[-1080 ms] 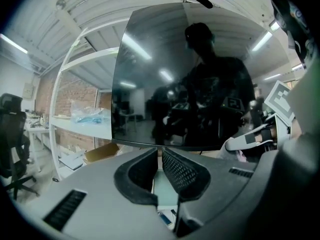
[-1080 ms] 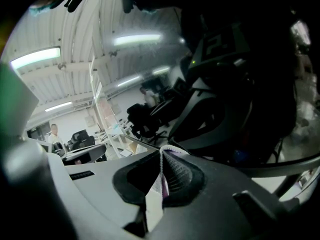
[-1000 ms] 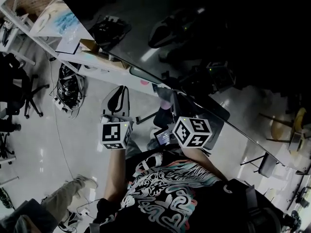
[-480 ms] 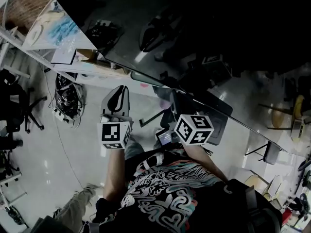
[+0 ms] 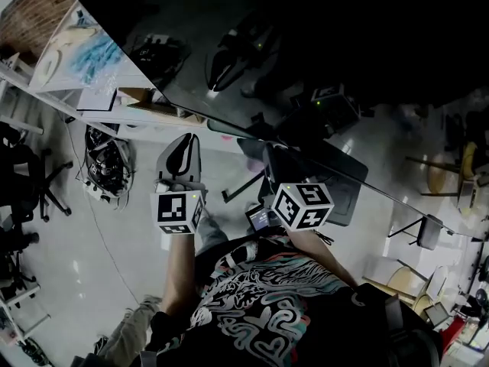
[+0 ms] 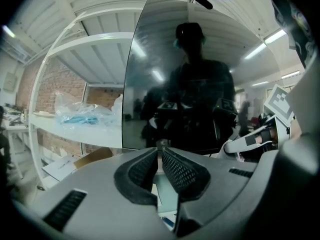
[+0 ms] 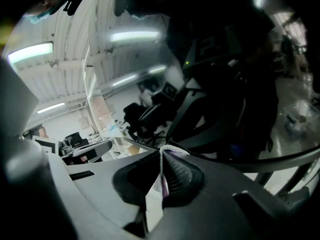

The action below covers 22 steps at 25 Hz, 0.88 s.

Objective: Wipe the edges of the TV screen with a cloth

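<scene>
The TV screen [image 5: 321, 37] is a big dark glossy panel across the top of the head view, and its edge runs diagonally down to the right. It mirrors both grippers and the person. My left gripper [image 5: 186, 138] sits just below that edge, shut with nothing between its pads [image 6: 177, 171]. The screen [image 6: 200, 84] stands straight ahead of it. My right gripper [image 5: 267, 157] is at the screen's edge, shut on a white and pink cloth [image 7: 162, 171] that pokes up between its jaws. The screen [image 7: 225, 84] fills most of the right gripper view.
A white shelf [image 5: 114, 113] to the left of the TV carries a plastic bag [image 5: 84, 48] and a cardboard box [image 5: 141, 94]. Cables [image 5: 107, 163] and an office chair [image 5: 27, 174] stand on the floor at the left. More chairs are at the right [image 5: 428, 232].
The head view has shifted a little, so the TV edge and shelf sit slightly differently in frame. Both grippers stay near the screen's edge, the right still shut on the cloth.
</scene>
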Motion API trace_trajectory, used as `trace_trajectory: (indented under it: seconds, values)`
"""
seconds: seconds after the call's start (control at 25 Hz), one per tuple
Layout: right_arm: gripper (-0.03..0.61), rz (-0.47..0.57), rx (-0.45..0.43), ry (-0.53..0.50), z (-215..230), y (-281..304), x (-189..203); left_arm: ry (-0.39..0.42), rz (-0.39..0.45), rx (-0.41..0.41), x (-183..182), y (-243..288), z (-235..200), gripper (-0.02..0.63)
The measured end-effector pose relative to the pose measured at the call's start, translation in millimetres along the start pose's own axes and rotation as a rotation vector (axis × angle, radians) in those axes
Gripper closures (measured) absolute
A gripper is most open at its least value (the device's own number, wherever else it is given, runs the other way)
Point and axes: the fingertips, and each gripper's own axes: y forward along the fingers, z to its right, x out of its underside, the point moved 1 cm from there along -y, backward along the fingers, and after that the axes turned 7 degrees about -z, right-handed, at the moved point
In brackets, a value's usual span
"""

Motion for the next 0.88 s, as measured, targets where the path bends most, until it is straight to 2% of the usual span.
trace_trajectory:
  seconds: [0.36, 0.88]
  values:
    - [0.541, 0.001, 0.013, 0.008, -13.7, 16.9, -6.3, -0.001, 0.001, 0.031, -2.7, 10.5, -20.8, 0.574]
    - [0.541, 0.005, 0.025, 0.028, -31.4, 37.7, -12.8, 0.005, 0.004, 0.031, -9.7, 7.8, -52.4, 0.574]
